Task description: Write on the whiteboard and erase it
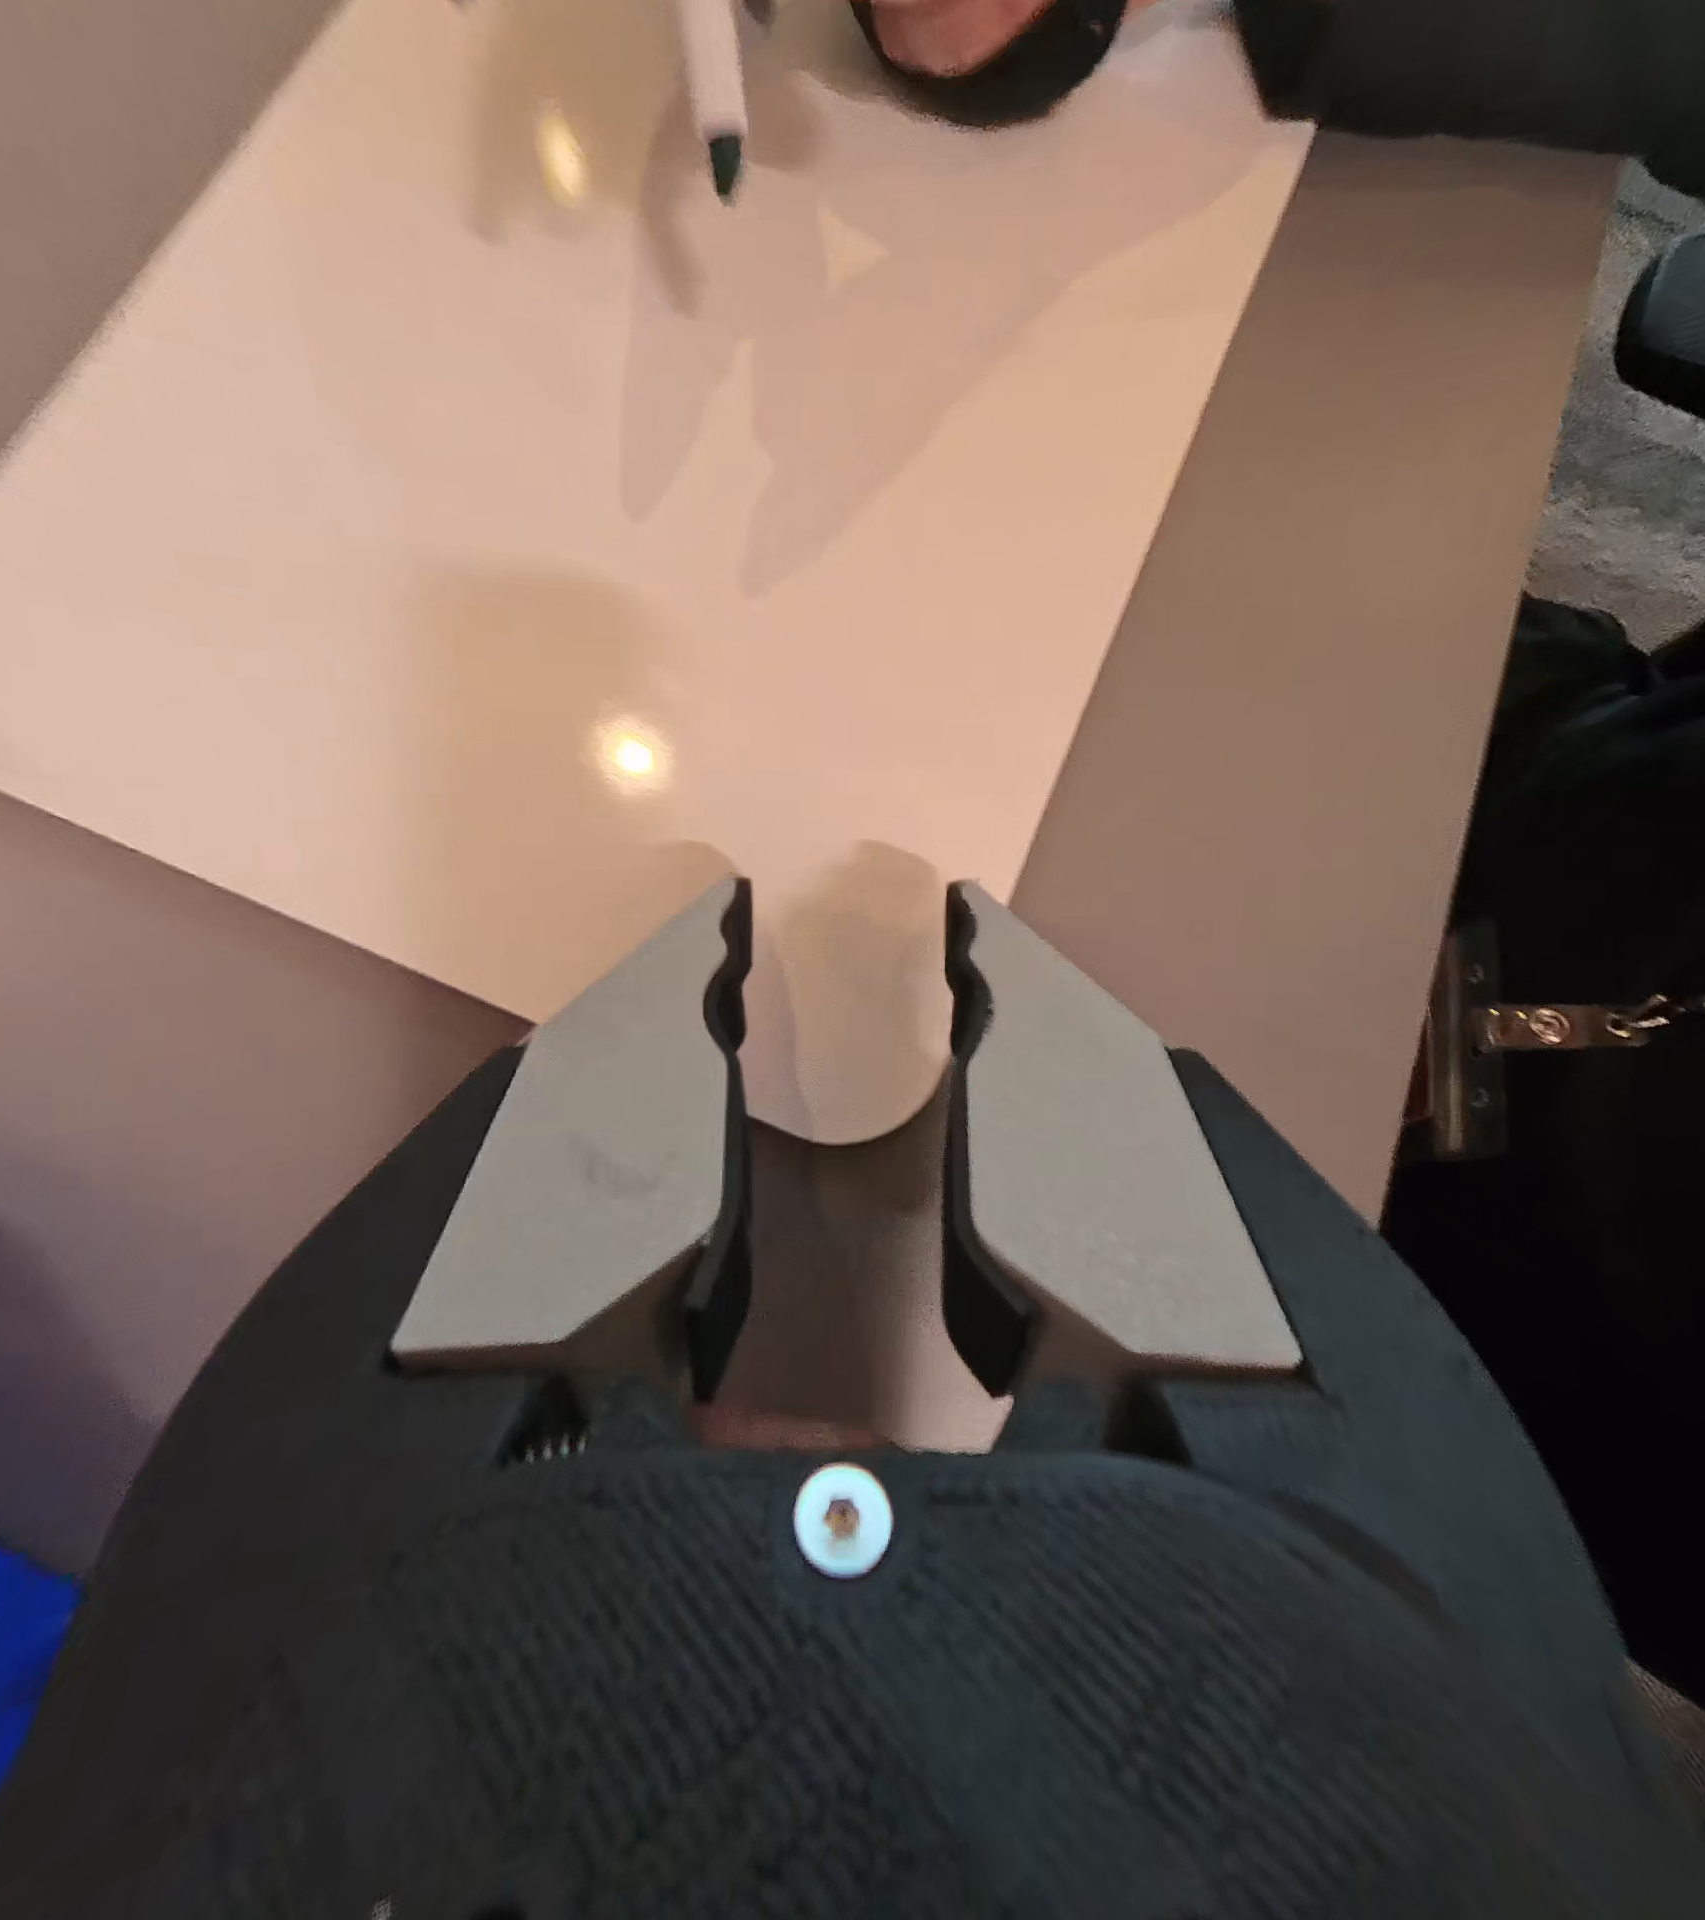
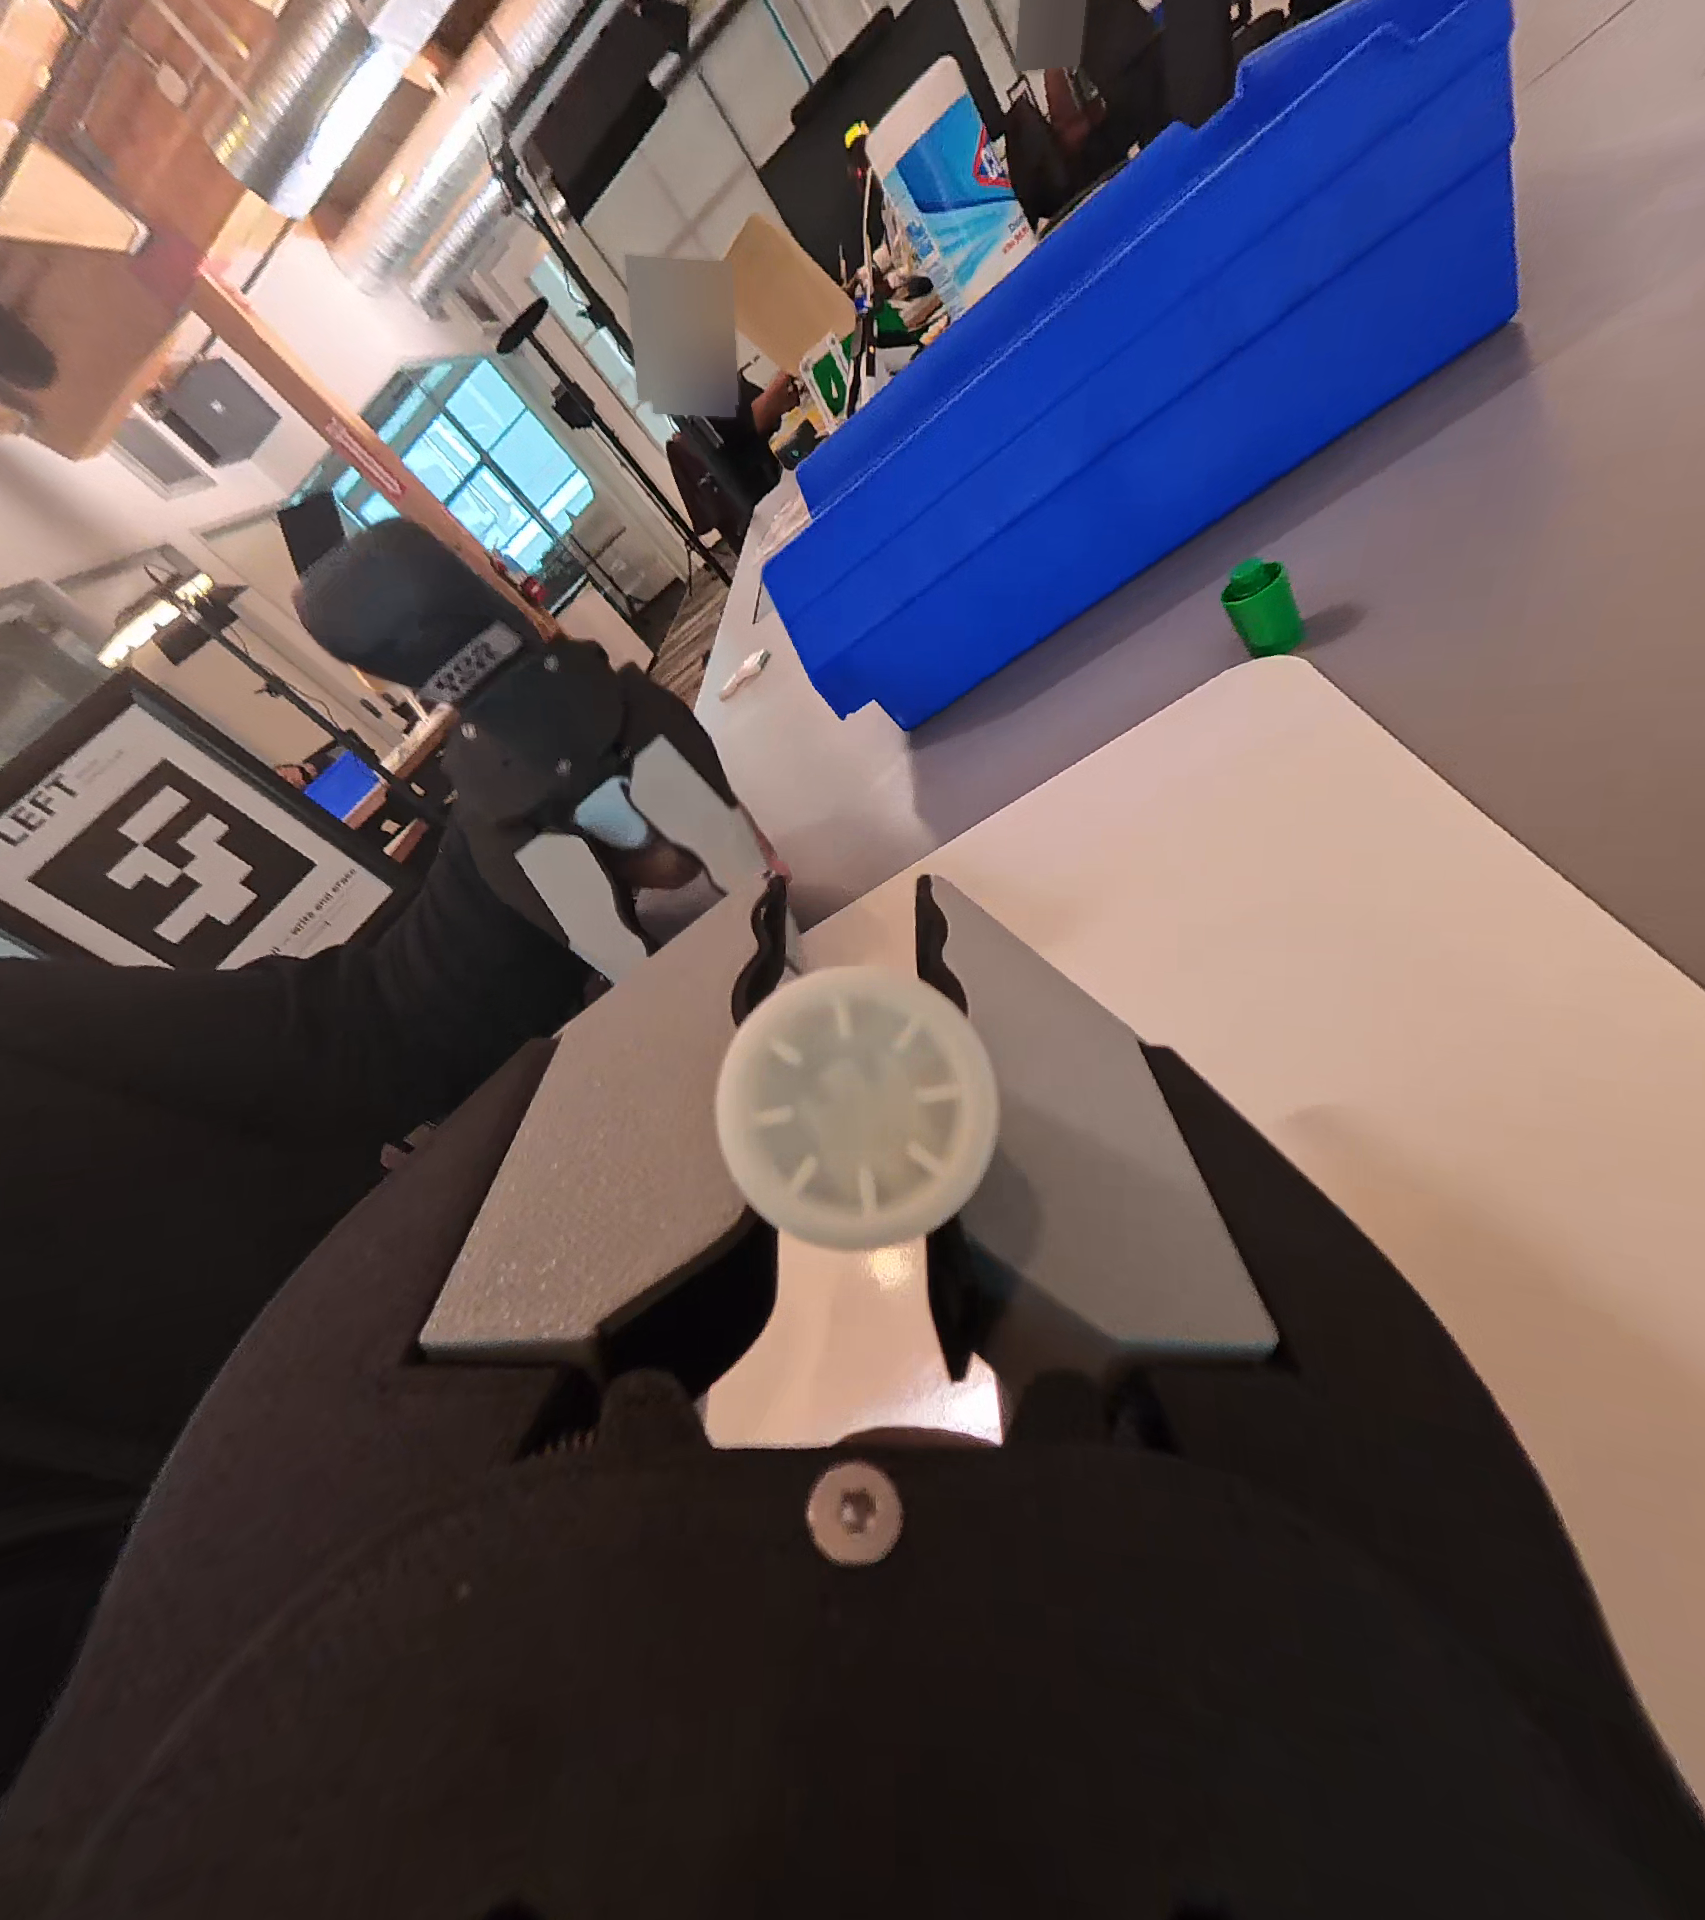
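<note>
Seven items, listed largest first.

1. Grey table [image 2: 1606, 582]: carries everything below.
2. Whiteboard [image 1: 474, 540]: lies flat on the table, glossy, no marks visible on the part in view. Judged stage: writing not yet begun.
3. Blue plastic bin [image 2: 1139, 447]: stands beyond the board's far corner, apart from it.
4. Left gripper [image 1: 848, 935]: jaws parted, nothing between them, hovering over the board's near rounded corner. Best used to press that corner down so that the board cannot slide under a stroke.
5. Right gripper [image 2: 843, 935]: clenched on the marker, with its flat butt end facing the camera.
6. Marker [image 1: 713, 94]: white barrel, dark green tip pointing down at the board's far part; whether the tip touches cannot be told. Advice: lower it gently, keep it steeply upright, and use light, even pressure, as the glossy surface will let it skid.
7. Green cap [image 2: 1261, 608]: stands on the table just beside the bin, off the board.
</note>
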Tool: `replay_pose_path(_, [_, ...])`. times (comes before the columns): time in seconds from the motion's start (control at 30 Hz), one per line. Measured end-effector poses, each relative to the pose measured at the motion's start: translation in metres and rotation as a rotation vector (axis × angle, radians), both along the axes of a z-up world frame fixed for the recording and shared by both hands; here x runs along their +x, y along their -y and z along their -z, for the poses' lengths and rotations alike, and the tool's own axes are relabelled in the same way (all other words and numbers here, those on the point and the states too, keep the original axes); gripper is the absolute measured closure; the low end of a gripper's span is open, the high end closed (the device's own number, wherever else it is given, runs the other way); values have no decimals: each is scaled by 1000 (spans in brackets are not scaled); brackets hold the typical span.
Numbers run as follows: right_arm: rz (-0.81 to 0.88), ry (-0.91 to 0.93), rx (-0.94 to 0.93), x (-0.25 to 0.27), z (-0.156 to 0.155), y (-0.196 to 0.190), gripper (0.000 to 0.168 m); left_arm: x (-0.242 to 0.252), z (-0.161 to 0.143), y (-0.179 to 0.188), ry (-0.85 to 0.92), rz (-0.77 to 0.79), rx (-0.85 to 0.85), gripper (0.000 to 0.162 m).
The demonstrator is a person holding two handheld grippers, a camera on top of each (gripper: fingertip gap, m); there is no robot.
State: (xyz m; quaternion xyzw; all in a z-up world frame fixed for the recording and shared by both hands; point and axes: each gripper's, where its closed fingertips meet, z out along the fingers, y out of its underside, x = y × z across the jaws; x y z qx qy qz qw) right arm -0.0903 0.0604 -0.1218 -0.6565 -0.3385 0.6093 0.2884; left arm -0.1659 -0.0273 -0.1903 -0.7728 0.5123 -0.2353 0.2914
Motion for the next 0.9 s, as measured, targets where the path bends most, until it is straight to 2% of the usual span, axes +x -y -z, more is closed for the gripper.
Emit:
replay_pose_path(0.2, [30,22,61,-4,0,-2,145,-4,-61,-81,224,-216,172,123])
replay_pose_path(0.33, [52,-22,128,-2,-13,-2,146,9,-50,-101,239,-173,81,117])
replay_pose_path(0.47, [124,-59,177,4,-26,-10,146,31,-42,-96,226,-117,62,117])
replay_pose_path(0.57, [149,-101,178,7,-36,-13,146,46,-36,-85,190,-50,135,117])
replay_pose_path(0.63, [128,-124,176,4,-40,-9,146,59,-35,-76,248,-2,141,118])
replay_pose_path(0.77, [70,-134,201,-5,-42,4,146,69,-33,-56,318,88,34,114])
replay_pose_path(0.9, [-1,-191,232,-6,-53,21,146,74,-48,-42,444,145,-67,114])
